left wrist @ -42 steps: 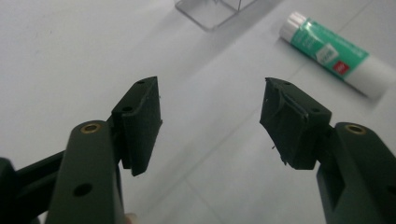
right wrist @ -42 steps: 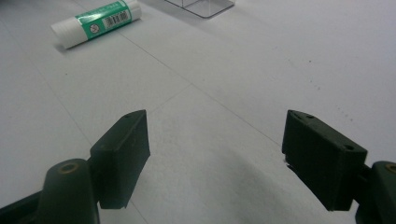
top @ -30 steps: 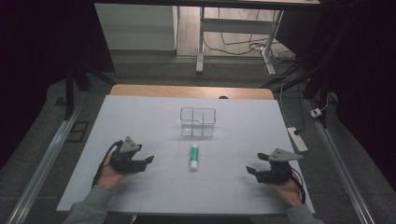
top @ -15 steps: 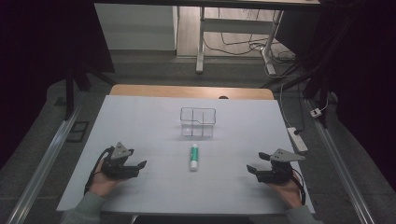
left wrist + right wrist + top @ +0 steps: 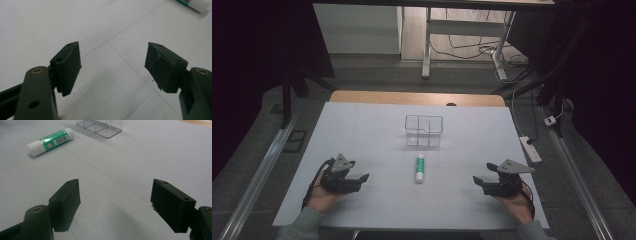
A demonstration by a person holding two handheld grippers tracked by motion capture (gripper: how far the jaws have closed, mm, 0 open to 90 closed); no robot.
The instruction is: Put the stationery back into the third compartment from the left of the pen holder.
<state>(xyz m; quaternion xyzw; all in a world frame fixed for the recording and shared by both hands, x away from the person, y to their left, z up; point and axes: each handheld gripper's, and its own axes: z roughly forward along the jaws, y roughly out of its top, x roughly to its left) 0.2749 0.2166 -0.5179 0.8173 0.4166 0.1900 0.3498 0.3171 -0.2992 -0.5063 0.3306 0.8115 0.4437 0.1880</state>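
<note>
A green-and-white glue stick (image 5: 419, 168) lies on the white table (image 5: 362, 130), just in front of a clear divided box (image 5: 424, 131). It sits between the left gripper (image 5: 362, 178) and right gripper (image 5: 477, 181), well apart from both, whose jaws gape empty.

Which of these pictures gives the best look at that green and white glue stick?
The right gripper view: the glue stick lies close, its whole length and label visible. The high view shows it whole but small; the left gripper view catches only its end at the frame's corner.

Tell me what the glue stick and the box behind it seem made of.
Glue stick: likely plastic, a smooth white tube with a glossy green printed label. Box: clear hard plastic, perhaps acrylic; the table shows through its thin walls and dividers.
</note>
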